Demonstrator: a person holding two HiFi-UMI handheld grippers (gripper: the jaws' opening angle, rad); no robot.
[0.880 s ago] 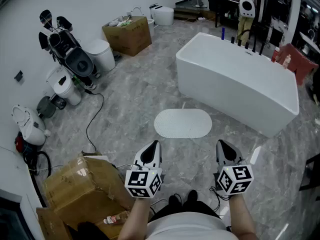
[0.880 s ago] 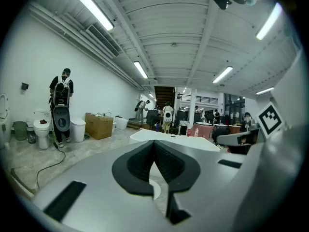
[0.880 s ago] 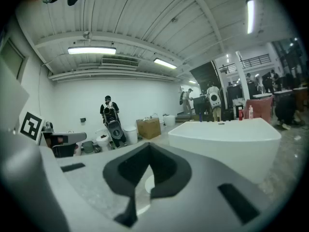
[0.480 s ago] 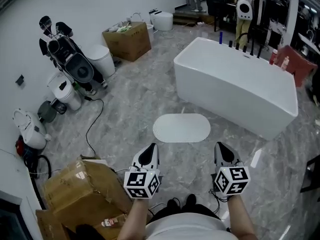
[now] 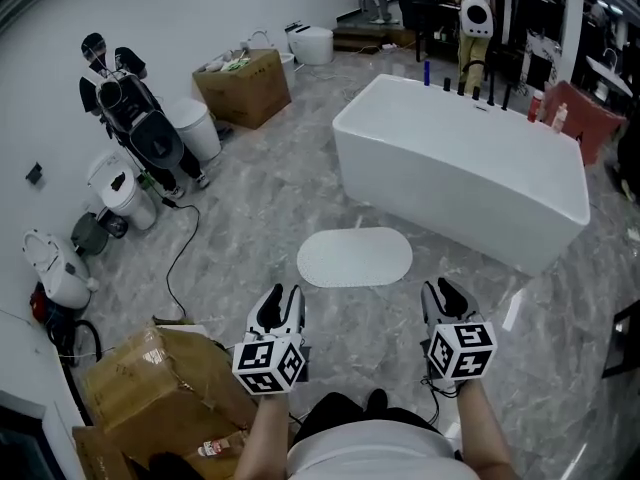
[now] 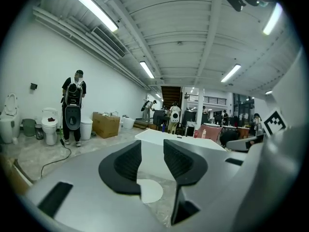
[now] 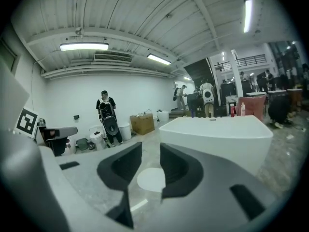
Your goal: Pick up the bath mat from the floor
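Bath mat (image 5: 354, 257) lies flat on the grey floor (image 5: 260, 218) near the bathtub (image 5: 470, 168), ahead of the left gripper (image 5: 280, 301) and right gripper (image 5: 440, 293), both part-open and empty, which likely must dip low to pinch its near edge.

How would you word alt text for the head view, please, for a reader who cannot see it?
A white oval bath mat lies flat on a grey marbled floor beside a white bathtub. Nearer the camera, the left gripper and right gripper are held out, both open and empty, short of the mat.
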